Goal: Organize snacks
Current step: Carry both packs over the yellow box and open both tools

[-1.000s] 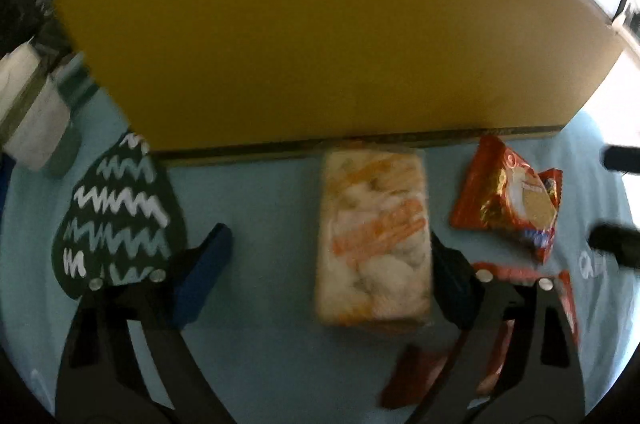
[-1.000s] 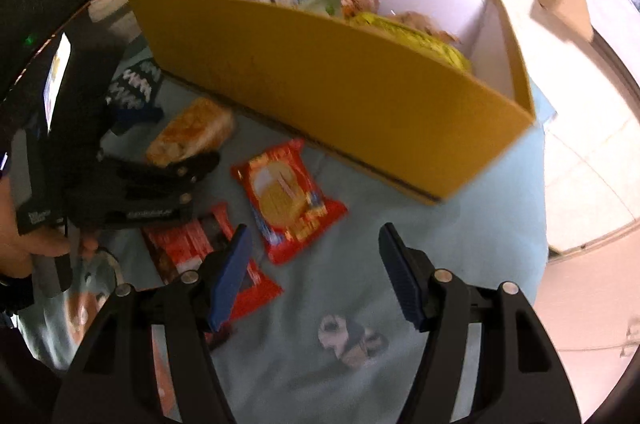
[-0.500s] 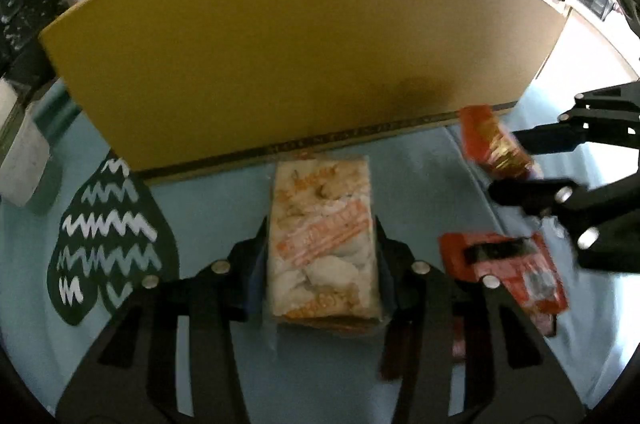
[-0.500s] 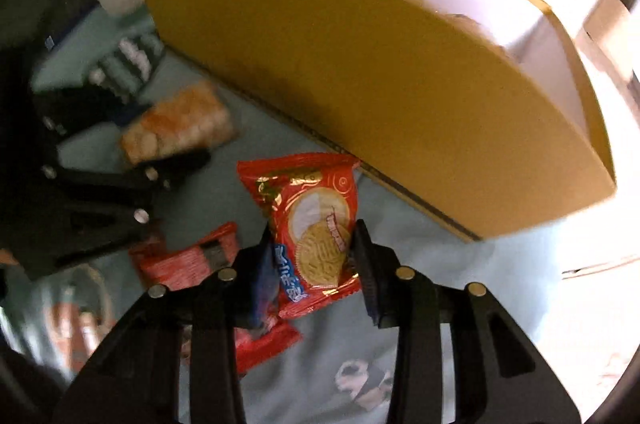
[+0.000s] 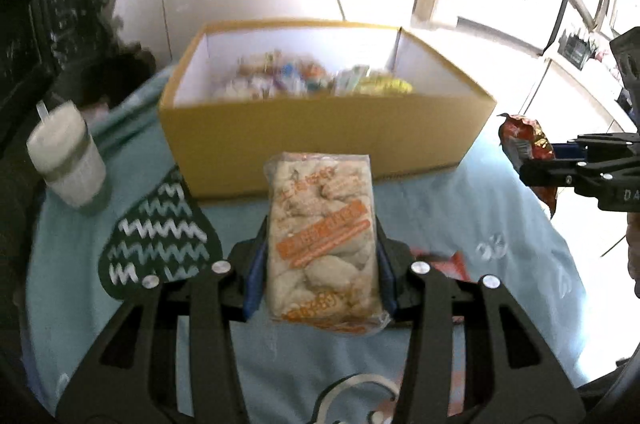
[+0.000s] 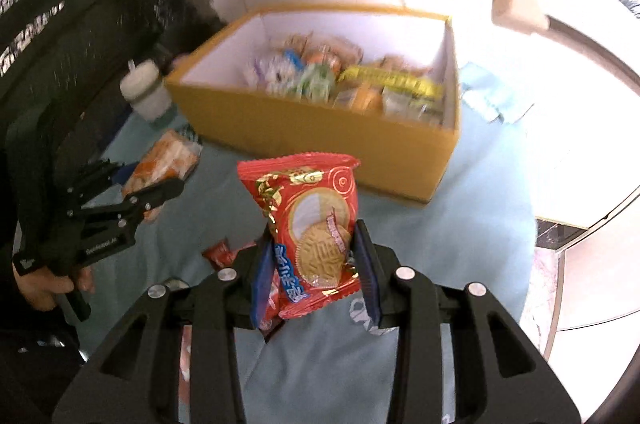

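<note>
Holding one snack apiece, both grippers sit clear of the table: the left gripper (image 5: 320, 264) is clamped on a clear pack of pale crackers (image 5: 322, 240), the right gripper (image 6: 316, 268) on a red biscuit packet (image 6: 312, 232). Neither is in the yellow box (image 5: 320, 136) yet, which lies just ahead and already carries a heap of wrapped snacks. At least one more red wrapper (image 6: 222, 252) lies on the blue cloth (image 5: 480, 224), so more picking seems to remain. A lidded cup (image 5: 66, 160) and a dark zigzag-patterned piece (image 5: 160, 244) sit left of the box; only its near wall seems to need clearing.
</note>
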### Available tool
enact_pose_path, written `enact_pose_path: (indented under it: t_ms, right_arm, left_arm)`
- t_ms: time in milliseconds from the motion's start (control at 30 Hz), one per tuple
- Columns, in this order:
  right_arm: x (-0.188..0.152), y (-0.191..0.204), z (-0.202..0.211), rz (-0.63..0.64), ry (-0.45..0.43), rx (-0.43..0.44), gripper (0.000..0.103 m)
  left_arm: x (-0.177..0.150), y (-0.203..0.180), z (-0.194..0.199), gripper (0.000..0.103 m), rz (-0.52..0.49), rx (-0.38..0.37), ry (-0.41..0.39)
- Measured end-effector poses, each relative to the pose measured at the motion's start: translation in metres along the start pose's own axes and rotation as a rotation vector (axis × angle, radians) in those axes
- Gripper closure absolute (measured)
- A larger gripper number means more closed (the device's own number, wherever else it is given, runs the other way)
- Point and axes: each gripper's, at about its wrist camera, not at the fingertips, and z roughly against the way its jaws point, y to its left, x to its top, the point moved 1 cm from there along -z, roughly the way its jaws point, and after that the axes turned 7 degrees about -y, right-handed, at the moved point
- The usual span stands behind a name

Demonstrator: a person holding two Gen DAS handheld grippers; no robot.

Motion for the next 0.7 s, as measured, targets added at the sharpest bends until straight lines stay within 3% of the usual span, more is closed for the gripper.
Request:
enact_pose_path:
  t_ms: [200, 400, 633, 667, 700]
  right_arm:
    - [0.045, -0.001, 0.022, 0.000, -0.081, -0.005, 0.065]
    - [0.110, -0.003, 0.032, -0.013, -0.154, -0.012, 0.065]
    - [0.170, -0.009, 0.017, 0.033, -0.183, -0.075, 0.065]
    - [0.180, -0.011, 0.011, 0.039, -0.183, -0.086, 0.065]
    - [0.187, -0.011, 0.003, 0.047, -0.181, -0.092, 0.058]
  left_arm:
    - [0.052, -0.003, 0.005, 0.057, 0.016, 0.012, -0.053]
    - [0.130, 0.001, -0.006, 0.057, 0.011, 0.037, -0.095]
    - [0.202, 0.017, -0.031, 0.056, -0.017, 0.096, -0.135]
    - [0.208, 0.022, -0.040, 0.053, -0.007, 0.127, -0.132]
    - [0.211, 0.027, -0.048, 0.025, 0.002, 0.157, -0.123]
